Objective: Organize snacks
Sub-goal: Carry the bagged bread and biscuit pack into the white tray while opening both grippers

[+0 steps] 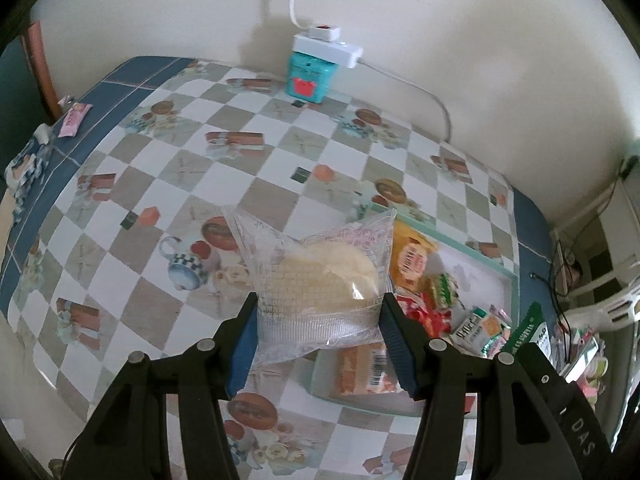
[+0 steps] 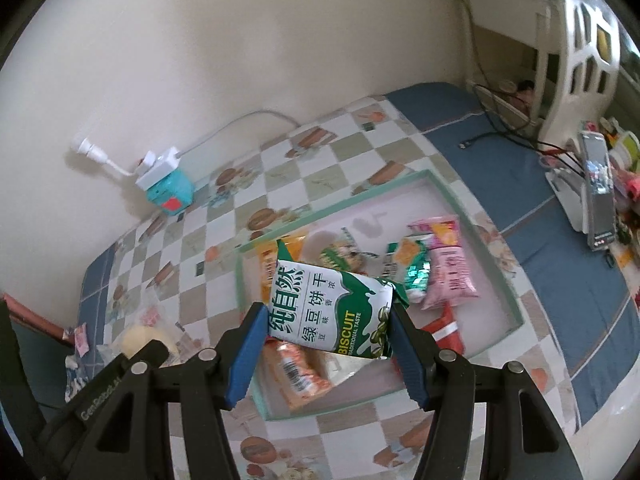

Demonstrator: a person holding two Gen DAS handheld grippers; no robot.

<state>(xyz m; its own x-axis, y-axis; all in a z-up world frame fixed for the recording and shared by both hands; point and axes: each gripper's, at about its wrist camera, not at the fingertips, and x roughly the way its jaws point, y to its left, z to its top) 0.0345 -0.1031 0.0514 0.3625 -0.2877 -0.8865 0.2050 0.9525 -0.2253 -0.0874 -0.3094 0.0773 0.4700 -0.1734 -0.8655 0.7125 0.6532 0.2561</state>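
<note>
In the left wrist view, the left gripper (image 1: 318, 312) was partly closed, its blue pads (image 1: 245, 344) pressing both sides of a clear bread bag (image 1: 316, 280), so it was grasping that bag and carrying it above the table (image 1: 160, 200). The bag hung over the near left corner of the tray (image 1: 472, 248), mostly over bare checkered cloth beside the tray's left rim. Left of the tray and beyond it, the cloth lay open up to the wall, with only a teal box (image 1: 308, 80) against the wall beyond the tray and a small pink packet (image 1: 74, 119) far to the tray's left at the table's edge. The bag was see-through with a fine grid print and pink lettering, and held a pale round bun. In the right wrist view, the right gripper (image 2: 328, 322) was likewise partly closed, its blue pads (image 2: 404, 344) clamped on a biscuit pack (image 2: 332, 312), which it held in the air over the near left part of the tray. Inside the tray lay other snack packs, among them a pink pack (image 2: 450, 276) toward its right side, and much of the tray's far floor was bare. The biscuit pack was white and green with large green characters and the word BISCUIT in yellow.
</note>
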